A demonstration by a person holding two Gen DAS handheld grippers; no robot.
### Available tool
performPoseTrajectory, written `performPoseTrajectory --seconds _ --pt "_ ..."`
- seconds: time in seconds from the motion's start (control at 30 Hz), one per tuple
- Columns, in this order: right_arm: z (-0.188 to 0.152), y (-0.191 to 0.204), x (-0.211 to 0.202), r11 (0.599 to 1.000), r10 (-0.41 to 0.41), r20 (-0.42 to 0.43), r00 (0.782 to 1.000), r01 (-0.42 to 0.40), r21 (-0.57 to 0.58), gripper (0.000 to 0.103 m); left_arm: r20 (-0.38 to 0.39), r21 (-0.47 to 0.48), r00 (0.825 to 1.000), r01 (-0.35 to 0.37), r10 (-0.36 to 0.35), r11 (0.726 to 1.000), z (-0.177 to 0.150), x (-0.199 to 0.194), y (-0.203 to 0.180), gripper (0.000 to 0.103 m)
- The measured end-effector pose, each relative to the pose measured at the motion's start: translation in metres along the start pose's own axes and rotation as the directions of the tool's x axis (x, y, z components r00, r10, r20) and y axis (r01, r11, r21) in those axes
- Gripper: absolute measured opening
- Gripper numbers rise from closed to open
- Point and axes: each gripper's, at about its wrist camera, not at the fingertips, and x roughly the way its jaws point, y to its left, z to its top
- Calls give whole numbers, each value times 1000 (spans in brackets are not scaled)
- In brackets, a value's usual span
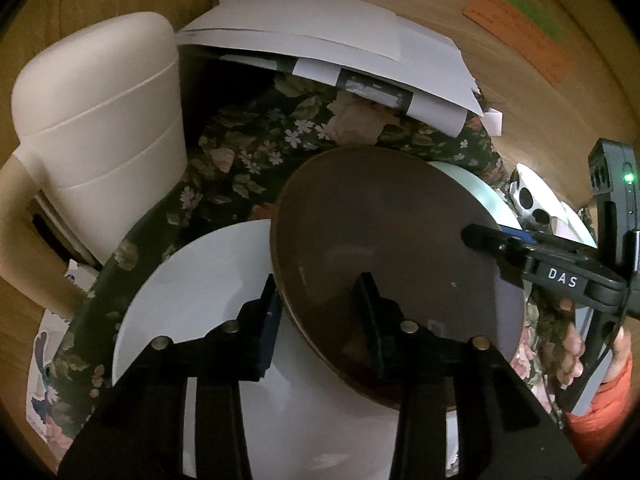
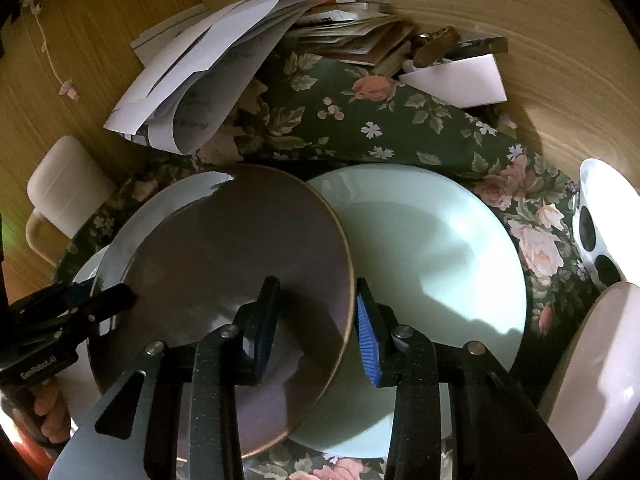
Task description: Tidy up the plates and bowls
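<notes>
On the flowered tablecloth (image 2: 400, 120), in the middle of the near scene, a brown plate (image 2: 240, 248) is gripped at opposite edges by both grippers. It rests tilted, overlapping a white plate (image 1: 200, 280) on its left and a pale green plate (image 2: 432, 248) on its right. The left gripper (image 1: 320, 312) is closed narrowly over the plate's left rim; the right gripper (image 2: 316, 320) is pinched on the right rim, one finger above and one just outside the edge.

A slip could be expected if the two hands are raised unevenly: the glossy rim is held only at its edge, so the plate might twist out and strike the plates beneath. The green plate could also be dragged along by the outer right finger.

Both grippers are pitched steeply downward from the near side, converging on the plate. A hand (image 1: 576, 344) in an orange sleeve (image 1: 600, 412) is seen on the right gripper's handle.
</notes>
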Motion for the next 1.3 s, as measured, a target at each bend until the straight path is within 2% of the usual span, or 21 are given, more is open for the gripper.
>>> performPoseTrajectory --seconds 0.47,0.63,1.3 --pt "-5 -3 -16 1000 17 20 1000 -18 3 32 10 4 1000 -27 27 1000 3 -2 -3 38" --pt "-12 -5 -26 1000 15 37 999 -15 8 32 12 0 1000 -12 12 1000 -1 -6 -4 38" --pt "-47 -15 -85 999 8 119 993 -13 42 32 85 55 996 0 -4 999 -18 -47 -38 38"
